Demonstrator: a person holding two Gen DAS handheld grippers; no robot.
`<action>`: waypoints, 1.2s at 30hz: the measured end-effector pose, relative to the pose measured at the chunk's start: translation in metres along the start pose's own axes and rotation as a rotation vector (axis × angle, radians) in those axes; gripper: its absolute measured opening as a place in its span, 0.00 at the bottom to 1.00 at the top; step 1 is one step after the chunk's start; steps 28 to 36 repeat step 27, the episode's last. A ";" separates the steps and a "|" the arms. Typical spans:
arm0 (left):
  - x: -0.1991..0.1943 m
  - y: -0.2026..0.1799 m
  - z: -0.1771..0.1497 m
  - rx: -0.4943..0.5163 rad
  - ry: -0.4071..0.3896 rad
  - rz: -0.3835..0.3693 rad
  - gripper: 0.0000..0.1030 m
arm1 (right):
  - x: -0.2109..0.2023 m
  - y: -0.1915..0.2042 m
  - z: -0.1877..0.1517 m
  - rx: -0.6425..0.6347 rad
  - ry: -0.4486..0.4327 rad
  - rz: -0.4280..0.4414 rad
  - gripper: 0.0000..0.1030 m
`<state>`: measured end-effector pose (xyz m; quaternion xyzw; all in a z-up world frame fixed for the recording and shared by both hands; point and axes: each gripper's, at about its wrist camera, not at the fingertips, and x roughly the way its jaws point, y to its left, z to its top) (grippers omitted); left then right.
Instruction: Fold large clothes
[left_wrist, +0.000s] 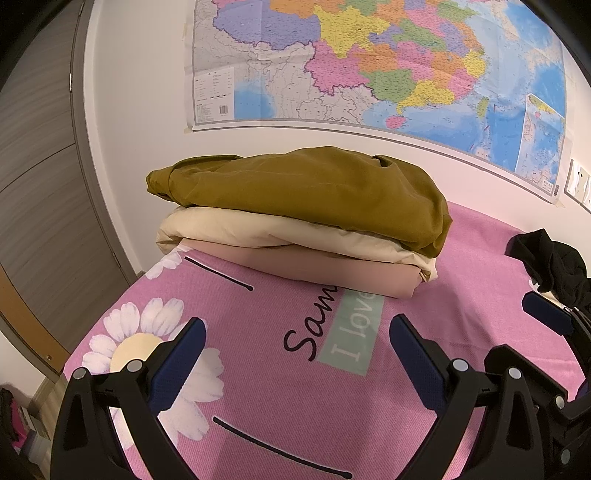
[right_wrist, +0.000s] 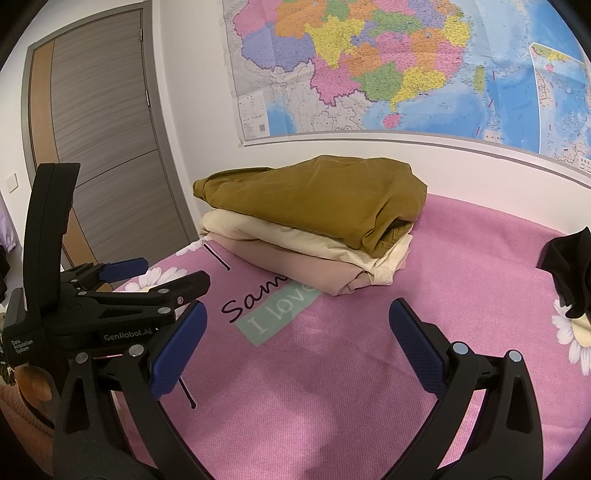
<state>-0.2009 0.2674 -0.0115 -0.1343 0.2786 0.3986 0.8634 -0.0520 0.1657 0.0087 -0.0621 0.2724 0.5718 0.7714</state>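
A stack of three folded clothes lies on the pink bed sheet (left_wrist: 295, 387) by the wall: an olive-brown garment (left_wrist: 306, 188) on top, a cream one (left_wrist: 258, 229) under it, a pale pink one (left_wrist: 314, 266) at the bottom. The stack also shows in the right wrist view (right_wrist: 317, 199). A crumpled black garment (left_wrist: 554, 266) lies at the right (right_wrist: 569, 266). My left gripper (left_wrist: 297, 339) is open and empty above the sheet, short of the stack. My right gripper (right_wrist: 297, 325) is open and empty, to the right of the left one (right_wrist: 122, 291).
A large map (left_wrist: 369, 62) hangs on the white wall behind the bed. A grey and wood door (right_wrist: 99, 140) stands at the left. The bed's left edge (left_wrist: 92, 332) drops to the floor. Wall switches (left_wrist: 580, 181) sit at the far right.
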 end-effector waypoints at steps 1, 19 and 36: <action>0.000 0.000 0.000 0.000 0.000 -0.001 0.93 | 0.000 0.000 0.000 0.002 0.000 0.004 0.94; -0.005 -0.011 -0.001 0.033 -0.041 0.009 0.93 | -0.005 -0.006 -0.001 0.013 -0.002 -0.007 0.94; 0.006 -0.043 0.000 0.067 0.024 -0.169 0.93 | -0.032 -0.035 -0.013 0.084 -0.016 -0.096 0.94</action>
